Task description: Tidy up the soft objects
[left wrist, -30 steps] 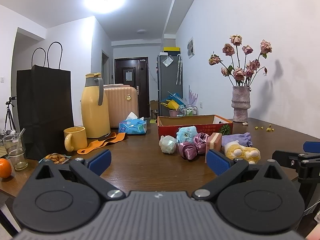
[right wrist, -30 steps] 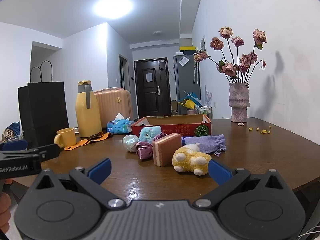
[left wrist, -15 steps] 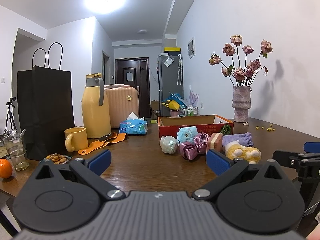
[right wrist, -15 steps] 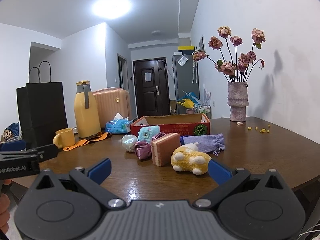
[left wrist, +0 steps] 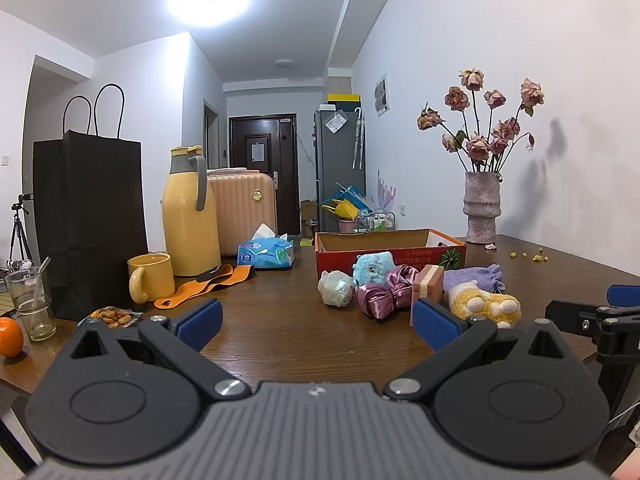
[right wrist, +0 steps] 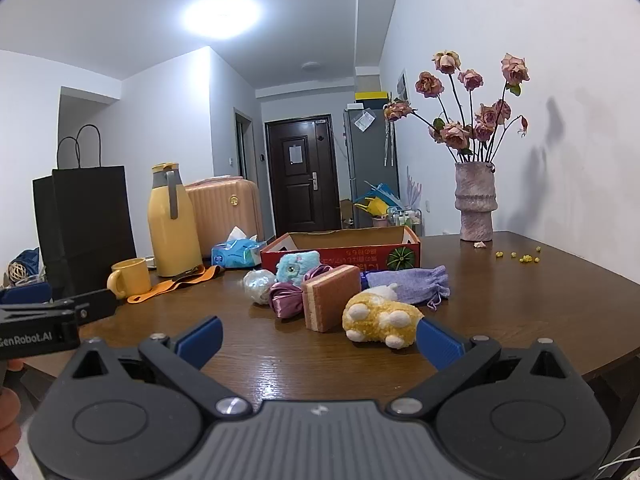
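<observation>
Change: the right gripper [right wrist: 318, 336] has come a bit closer to the soft toys; the left gripper [left wrist: 316, 320] has hardly moved.
Left fingers: wide open, holding nothing, above the near edge of the worktop [left wrist: 280, 332].
Right fingers: wide open, holding nothing; the right blue pad sits just beside the yellow plush toy [right wrist: 380, 320].
Soft pile: all in a bunch near the middle of the worktop, in front of the red cardboard box [right wrist: 340, 248].
Yellow plush toy: the nearest one, lying on its side.
Sponge block [right wrist: 330, 298]: pink and tan, standing on its edge, just left of the yellow toy.
Purple satin scrunchie [right wrist: 286, 298]: touching the sponge block on its left.
Blue plush toy [right wrist: 298, 266]: behind the scrunchie, against the box.
White shiny ball [right wrist: 258, 282]: at the left end of the pile.
Purple pouch [right wrist: 408, 288]: behind the yellow toy, flat on the worktop.
Left side of worktop: yellow mug [left wrist: 150, 276], yellow jug [left wrist: 188, 212], black paper bag [left wrist: 88, 220], tissue pack [left wrist: 266, 252].
Far right corner: vase of dried roses [left wrist: 480, 208].
</observation>
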Motion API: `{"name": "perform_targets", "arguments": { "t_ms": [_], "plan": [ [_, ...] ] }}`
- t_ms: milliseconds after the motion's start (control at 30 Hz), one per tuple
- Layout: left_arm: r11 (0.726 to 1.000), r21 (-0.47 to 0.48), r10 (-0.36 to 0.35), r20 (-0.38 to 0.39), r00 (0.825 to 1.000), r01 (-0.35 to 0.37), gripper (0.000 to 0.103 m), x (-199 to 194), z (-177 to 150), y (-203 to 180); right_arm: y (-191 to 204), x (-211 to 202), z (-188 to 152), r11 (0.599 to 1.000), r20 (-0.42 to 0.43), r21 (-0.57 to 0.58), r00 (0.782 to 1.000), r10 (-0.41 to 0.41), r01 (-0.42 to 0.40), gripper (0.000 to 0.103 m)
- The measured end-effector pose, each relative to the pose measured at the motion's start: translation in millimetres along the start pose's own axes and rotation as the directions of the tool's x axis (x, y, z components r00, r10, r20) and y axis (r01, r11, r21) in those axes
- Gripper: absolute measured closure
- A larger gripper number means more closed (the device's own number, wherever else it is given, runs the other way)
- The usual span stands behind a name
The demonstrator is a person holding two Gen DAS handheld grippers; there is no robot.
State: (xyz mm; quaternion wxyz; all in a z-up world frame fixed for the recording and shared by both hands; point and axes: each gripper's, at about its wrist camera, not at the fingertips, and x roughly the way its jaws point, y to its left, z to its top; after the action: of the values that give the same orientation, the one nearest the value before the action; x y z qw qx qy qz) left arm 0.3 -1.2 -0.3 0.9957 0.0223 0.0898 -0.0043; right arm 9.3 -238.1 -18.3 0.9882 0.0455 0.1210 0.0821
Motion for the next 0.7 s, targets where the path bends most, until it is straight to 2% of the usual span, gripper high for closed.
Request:
{"name": "perform_targets", "arguments": {
  "t_ms": [467, 567, 700],
  "plan": [
    [1.0, 0.001, 0.01, -0.004, 1.0, -0.01, 0.0, 7, 0, -1, 1, 8, -4, 1.0, 0.011, -0.024, 1.0, -0.01, 0.01, 0.0],
    [1.0, 0.006, 0.014, -0.017, 1.0, -0.014, 0.0, 20, 0, -1, -4, 20, -5, 1.0, 0.01, -0.004, 0.999, -0.03, 0.03, 0.0],
    [1.0, -0.003, -0.014, -0.084, 0.996, 0.013, 0.0, 53, -2, 0, -17, 46, -5, 0.998, -0.01, 0.035, 0.999, -0.044, 0.044, 0.0]
  ]
}}
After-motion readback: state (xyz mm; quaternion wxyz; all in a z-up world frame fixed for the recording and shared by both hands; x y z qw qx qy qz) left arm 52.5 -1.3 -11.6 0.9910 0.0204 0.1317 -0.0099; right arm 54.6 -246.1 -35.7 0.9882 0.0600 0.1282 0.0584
